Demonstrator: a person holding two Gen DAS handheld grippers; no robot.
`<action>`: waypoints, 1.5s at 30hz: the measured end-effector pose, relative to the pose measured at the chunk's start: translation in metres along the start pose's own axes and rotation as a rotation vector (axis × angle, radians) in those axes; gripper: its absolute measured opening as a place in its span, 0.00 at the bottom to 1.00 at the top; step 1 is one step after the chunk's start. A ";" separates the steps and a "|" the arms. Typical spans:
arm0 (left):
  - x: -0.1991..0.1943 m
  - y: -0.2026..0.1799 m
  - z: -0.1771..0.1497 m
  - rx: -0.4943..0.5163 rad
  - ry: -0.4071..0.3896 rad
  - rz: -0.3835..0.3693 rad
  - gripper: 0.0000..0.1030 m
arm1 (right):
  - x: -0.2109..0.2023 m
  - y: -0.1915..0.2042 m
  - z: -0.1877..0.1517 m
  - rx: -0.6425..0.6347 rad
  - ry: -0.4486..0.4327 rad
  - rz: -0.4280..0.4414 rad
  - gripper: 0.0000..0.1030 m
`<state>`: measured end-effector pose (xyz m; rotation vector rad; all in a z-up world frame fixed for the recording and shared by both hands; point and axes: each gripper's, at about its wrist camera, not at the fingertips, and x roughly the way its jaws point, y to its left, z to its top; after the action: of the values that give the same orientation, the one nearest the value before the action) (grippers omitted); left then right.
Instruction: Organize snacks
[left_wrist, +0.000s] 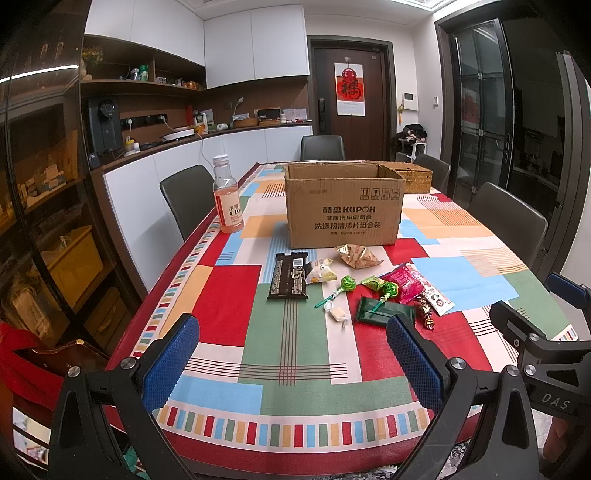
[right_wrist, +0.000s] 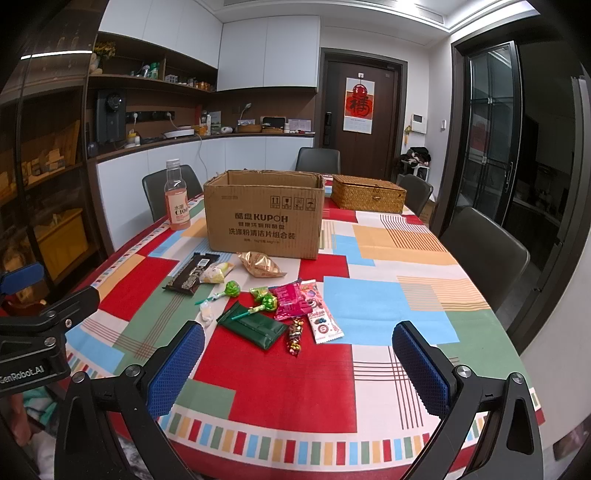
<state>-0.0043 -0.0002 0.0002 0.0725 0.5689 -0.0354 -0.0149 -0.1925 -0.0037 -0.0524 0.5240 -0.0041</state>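
Note:
An open cardboard box (left_wrist: 343, 206) (right_wrist: 263, 214) stands mid-table. In front of it lie loose snacks: a dark brown bar (left_wrist: 289, 275) (right_wrist: 192, 274), a gold packet (left_wrist: 357, 256) (right_wrist: 260, 264), green lollipops (left_wrist: 346, 283) (right_wrist: 232, 288), a dark green pouch (left_wrist: 382, 311) (right_wrist: 255, 326), a pink packet (left_wrist: 404, 282) (right_wrist: 290, 300) and small wrapped candies (left_wrist: 338, 313) (right_wrist: 294, 338). My left gripper (left_wrist: 293, 354) is open and empty over the table's near edge. My right gripper (right_wrist: 298, 360) is open and empty, just short of the snacks.
A pink drink bottle (left_wrist: 227, 195) (right_wrist: 177, 197) stands left of the box. A wicker basket (right_wrist: 367, 194) (left_wrist: 413, 177) sits behind it to the right. Grey chairs (right_wrist: 484, 254) ring the table with the patchwork cloth (left_wrist: 221, 295).

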 end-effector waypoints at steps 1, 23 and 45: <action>0.000 0.000 0.000 0.000 0.000 0.000 1.00 | 0.000 0.000 0.000 0.000 0.000 0.000 1.00; -0.001 0.002 -0.002 0.000 0.004 0.000 1.00 | 0.000 0.001 0.000 -0.002 0.006 0.002 1.00; 0.049 0.002 -0.003 0.010 0.134 -0.011 1.00 | 0.049 0.000 -0.004 -0.006 0.141 0.049 1.00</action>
<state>0.0352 0.0011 -0.0284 0.0817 0.7029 -0.0441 0.0252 -0.1939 -0.0317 -0.0451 0.6659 0.0420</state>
